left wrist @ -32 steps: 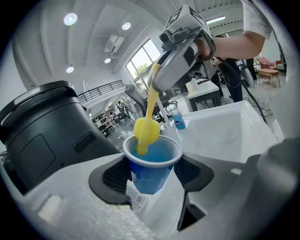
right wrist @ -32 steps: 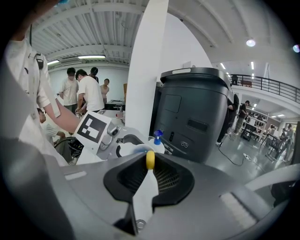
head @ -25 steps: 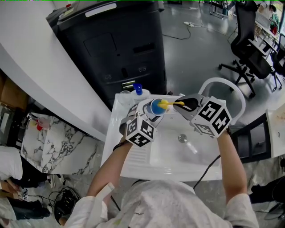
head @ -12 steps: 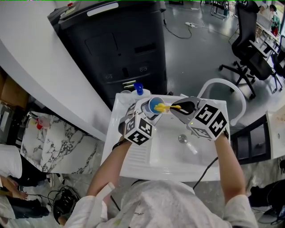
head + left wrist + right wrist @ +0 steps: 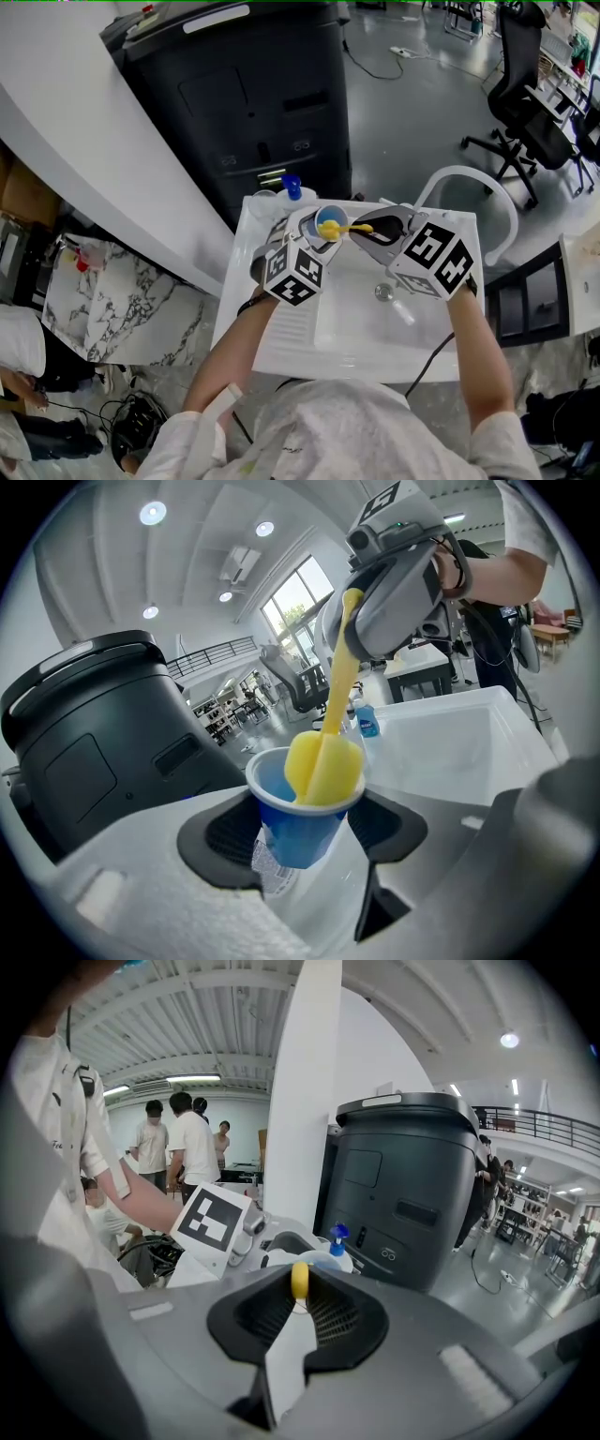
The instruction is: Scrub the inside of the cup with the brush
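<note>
One blue cup point(image 5: 295, 829), one yellow brush point(image 5: 323, 761), one blue-capped bottle point(image 5: 290, 187) and one white sink point(image 5: 291, 337) are counted. Grippers: two are seen, the left gripper point(image 5: 317, 232) and the right gripper point(image 5: 364, 228).

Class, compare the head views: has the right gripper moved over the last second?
Yes. The right gripper, gripping the yellow brush, has slid left toward the blue cup, judged against the sink drain.

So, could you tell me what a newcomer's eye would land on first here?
Probably the bright yellow brush, its foam head pushed into the blue cup, held at the white sink's far edge. The left gripper clamps the cup and the right gripper the brush handle; a big black machine looms behind.
</note>
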Motion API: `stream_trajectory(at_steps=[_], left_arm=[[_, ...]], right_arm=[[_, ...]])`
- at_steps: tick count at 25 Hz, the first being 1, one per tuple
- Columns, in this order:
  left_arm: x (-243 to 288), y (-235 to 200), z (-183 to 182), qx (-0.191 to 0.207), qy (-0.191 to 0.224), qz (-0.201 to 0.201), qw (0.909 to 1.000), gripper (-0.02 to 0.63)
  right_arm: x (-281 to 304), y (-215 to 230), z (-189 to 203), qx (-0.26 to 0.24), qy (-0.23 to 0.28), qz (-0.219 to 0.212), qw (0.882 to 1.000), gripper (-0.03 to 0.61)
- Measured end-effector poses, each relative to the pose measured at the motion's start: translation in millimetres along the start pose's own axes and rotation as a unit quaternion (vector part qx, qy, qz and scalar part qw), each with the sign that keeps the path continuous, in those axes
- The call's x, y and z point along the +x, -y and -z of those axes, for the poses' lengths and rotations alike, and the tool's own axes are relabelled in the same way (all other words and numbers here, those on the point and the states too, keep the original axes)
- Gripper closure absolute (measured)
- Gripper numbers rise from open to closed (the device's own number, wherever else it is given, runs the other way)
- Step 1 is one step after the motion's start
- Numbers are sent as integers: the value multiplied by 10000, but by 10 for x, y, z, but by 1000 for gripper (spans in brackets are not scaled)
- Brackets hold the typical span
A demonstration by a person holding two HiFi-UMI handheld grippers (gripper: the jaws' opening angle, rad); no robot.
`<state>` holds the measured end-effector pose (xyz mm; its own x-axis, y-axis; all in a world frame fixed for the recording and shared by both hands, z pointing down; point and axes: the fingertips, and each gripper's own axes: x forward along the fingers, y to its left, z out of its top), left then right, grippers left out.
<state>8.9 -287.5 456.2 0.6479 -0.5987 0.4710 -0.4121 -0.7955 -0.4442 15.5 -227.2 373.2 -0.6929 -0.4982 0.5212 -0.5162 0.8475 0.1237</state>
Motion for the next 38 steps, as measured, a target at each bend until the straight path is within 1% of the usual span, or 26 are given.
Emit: stream_trajectory(at_steps=[12,15,20,29,34,38], left_arm=[[26,161,-3,290,-54,159,9994,322],[31,169,-15,300,-45,168,9994,322],[28,136,4,194,-35,115,9997,322],[-32,-49,109,-561,48,-65,9984,321],[-86,-177,114,-1087,221,-175,9937,321],[-133,-261,133,-1412,303,-257,9892,321]], right_arm=[[-47,103,-6,120,57,93,9999,543],[-70,136,-4,182,84,114,9997,543],[-81,157,10,236,118,164,9995,543],[-259,330,-29,424,368,473,9973,543],[-364,446,-47,583,571,755,9938,543],[-417,510,-37,751,728,922,9902,543]])
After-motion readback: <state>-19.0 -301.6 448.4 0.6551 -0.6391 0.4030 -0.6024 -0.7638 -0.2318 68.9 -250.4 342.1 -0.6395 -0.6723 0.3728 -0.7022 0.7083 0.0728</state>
